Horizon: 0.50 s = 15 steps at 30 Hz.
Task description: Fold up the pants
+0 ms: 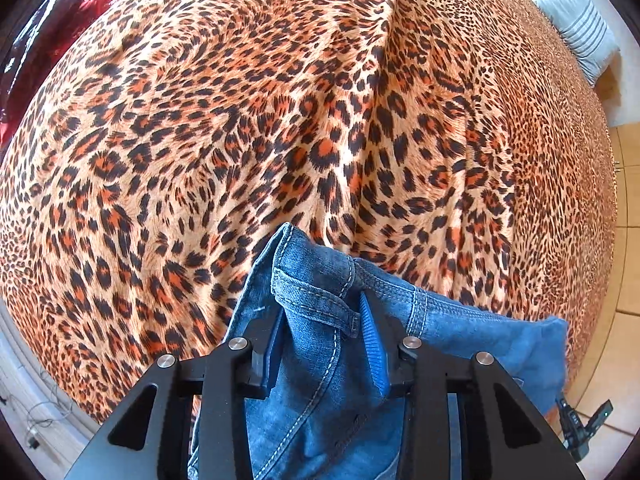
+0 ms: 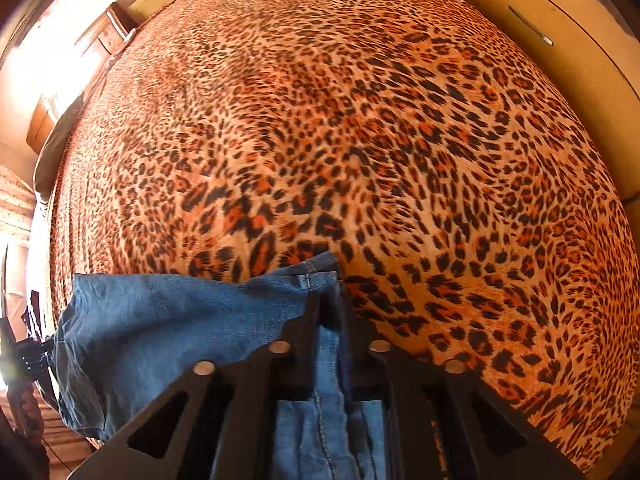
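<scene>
Blue denim pants (image 1: 320,344) hang between my two grippers above a bed. My left gripper (image 1: 320,320) is shut on the pants at the waistband, by a belt loop. Denim spreads off to the right of it. In the right wrist view my right gripper (image 2: 330,312) is shut on the other end of the waistband, and the pants (image 2: 168,332) stretch out to the left. The rest of the pants hangs below both grippers, out of sight.
A leopard-print bedspread (image 1: 280,120) covers the bed (image 2: 360,140) below. A grey striped pillow (image 1: 576,28) lies at the far end. Tiled floor (image 1: 624,320) is to the right, a wooden wardrobe (image 2: 580,40) beside the bed, and red cloth (image 1: 60,40) at far left.
</scene>
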{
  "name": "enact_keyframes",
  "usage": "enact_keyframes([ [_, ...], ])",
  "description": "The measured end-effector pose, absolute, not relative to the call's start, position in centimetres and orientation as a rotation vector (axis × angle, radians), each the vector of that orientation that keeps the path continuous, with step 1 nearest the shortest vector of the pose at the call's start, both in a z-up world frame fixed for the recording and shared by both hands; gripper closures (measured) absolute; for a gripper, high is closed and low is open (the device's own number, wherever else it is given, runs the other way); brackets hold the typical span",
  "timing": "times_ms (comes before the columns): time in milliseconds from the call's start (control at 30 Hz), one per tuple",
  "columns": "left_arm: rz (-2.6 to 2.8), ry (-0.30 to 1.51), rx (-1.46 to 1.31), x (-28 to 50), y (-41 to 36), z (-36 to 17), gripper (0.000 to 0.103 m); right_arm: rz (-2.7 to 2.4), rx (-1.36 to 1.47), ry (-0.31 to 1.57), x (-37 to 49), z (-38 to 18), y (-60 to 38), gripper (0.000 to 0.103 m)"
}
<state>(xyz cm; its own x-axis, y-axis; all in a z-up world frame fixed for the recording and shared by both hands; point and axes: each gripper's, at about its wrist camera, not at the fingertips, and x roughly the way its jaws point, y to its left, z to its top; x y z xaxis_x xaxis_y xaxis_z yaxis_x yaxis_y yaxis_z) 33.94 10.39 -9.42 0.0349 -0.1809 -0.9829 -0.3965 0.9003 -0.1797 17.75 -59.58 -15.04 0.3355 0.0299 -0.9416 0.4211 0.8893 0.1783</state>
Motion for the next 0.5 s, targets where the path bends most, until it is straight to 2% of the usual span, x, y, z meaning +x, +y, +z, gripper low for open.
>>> enact_keyframes([
  [133, 0.161, 1.562, -0.523, 34.1, 11.0, -8.6, 0.067, -0.310, 0.489, 1.200, 16.7, -15.1, -61.0, 0.094],
  [200, 0.109, 1.546, -0.543, 33.5, 11.9, -7.3, 0.057, -0.249, 0.565, 1.152, 15.6, -14.1, -61.1, 0.094],
  [233, 0.091, 1.534, -0.549, 32.9, 12.5, -6.4, 0.053, -0.224, 0.604, 1.137, 14.8, -13.6, -61.2, 0.087],
  [267, 0.087, 1.523, -0.553, 31.9, 13.1, -5.4, 0.045, -0.213, 0.625, 1.120, 13.9, -13.0, -61.0, 0.072],
  [333, 0.080, 1.504, -0.569, 29.3, 14.5, -3.9, 0.039, -0.168, 0.680, 1.104, 11.6, -12.1, -60.4, 0.057],
  [500, 0.071, 1.494, -0.779, 21.7, 15.8, -3.9, 0.031, -0.135, 0.827, 1.085, 5.2, -11.7, -57.9, 0.055],
])
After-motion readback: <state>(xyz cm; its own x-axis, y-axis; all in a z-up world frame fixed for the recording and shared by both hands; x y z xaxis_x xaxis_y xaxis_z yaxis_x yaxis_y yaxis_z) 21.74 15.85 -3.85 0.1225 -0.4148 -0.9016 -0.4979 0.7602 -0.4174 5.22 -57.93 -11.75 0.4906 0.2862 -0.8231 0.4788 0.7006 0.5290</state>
